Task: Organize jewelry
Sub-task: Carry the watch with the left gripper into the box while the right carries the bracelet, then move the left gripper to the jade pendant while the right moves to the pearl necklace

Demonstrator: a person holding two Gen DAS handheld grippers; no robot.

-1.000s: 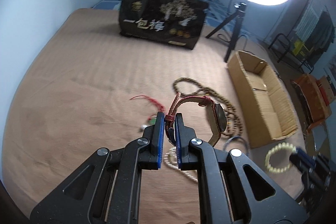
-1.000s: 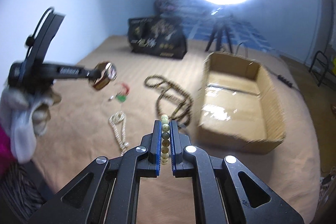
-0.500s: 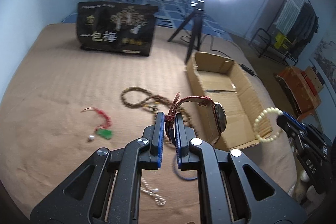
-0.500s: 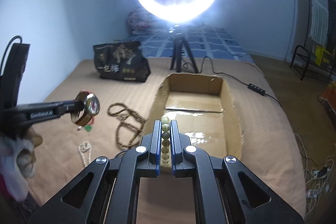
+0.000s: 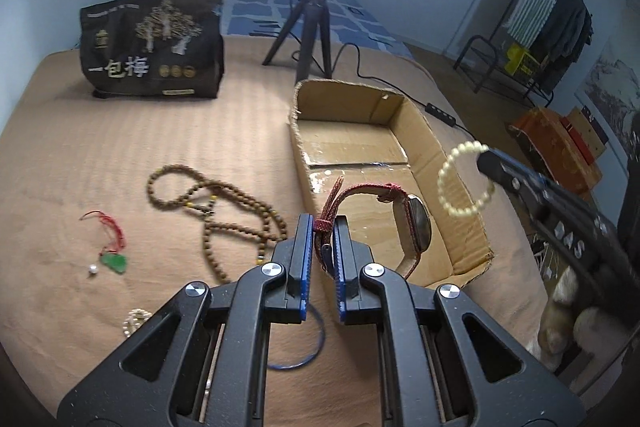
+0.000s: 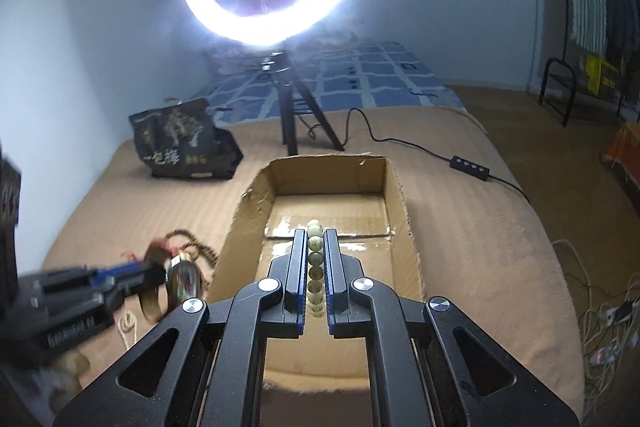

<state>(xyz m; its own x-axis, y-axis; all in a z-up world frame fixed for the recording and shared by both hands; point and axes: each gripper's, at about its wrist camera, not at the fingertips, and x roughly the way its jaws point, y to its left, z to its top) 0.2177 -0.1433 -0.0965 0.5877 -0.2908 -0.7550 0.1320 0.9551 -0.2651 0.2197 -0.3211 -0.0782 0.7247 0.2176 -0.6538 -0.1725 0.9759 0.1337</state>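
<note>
Watch [image 5: 412,227] hangs by its red strap, pinched in your left gripper [image 5: 322,239] at the cardboard box's [image 5: 460,187] near edge; your right gripper [image 6: 312,267] clamps the pale bead bracelet [image 6: 315,255] over the box floor. Delivery step: next, release both inside.

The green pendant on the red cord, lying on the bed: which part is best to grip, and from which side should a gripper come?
Grip the red cord just above the green pendant, coming from above. The pendant looks flat against the bedcover, leaving little edge for the fingers, while the cord is thin and probably pinches easily. The small white bead lies beside it, so close carefully.
</note>
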